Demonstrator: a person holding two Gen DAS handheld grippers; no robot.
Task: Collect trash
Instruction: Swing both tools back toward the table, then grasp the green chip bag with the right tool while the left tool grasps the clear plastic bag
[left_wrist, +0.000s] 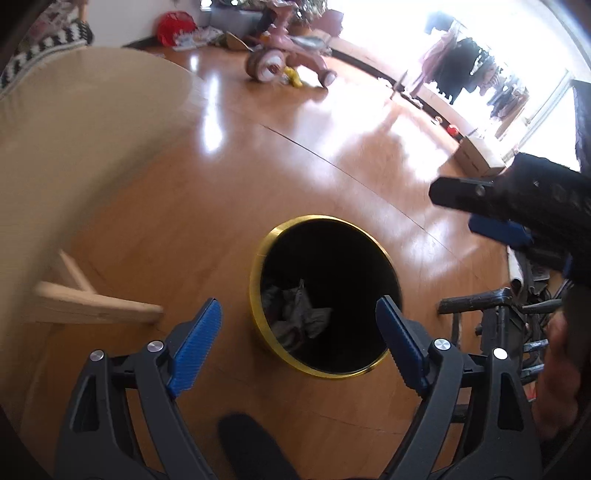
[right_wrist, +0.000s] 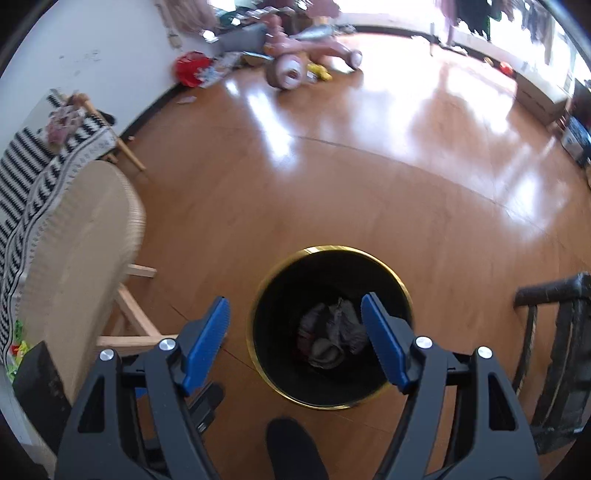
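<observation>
inside round gold-rimmed black bin (right_wrist: 258, 295): crumpled grey paper (right_wrist: 332, 332).

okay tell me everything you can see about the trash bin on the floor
The trash bin is round, with black inner walls and a shiny gold rim. It stands upright and uncovered on the wooden floor, beside a wicker chair. Crumpled grey trash lies at its bottom. Both grippers hang open above it, touching nothing.

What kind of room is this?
Probably a living room in a home: a shiny wood floor, a child's pink tricycle by the wall, and a small bin holding crumpled trash.
</observation>
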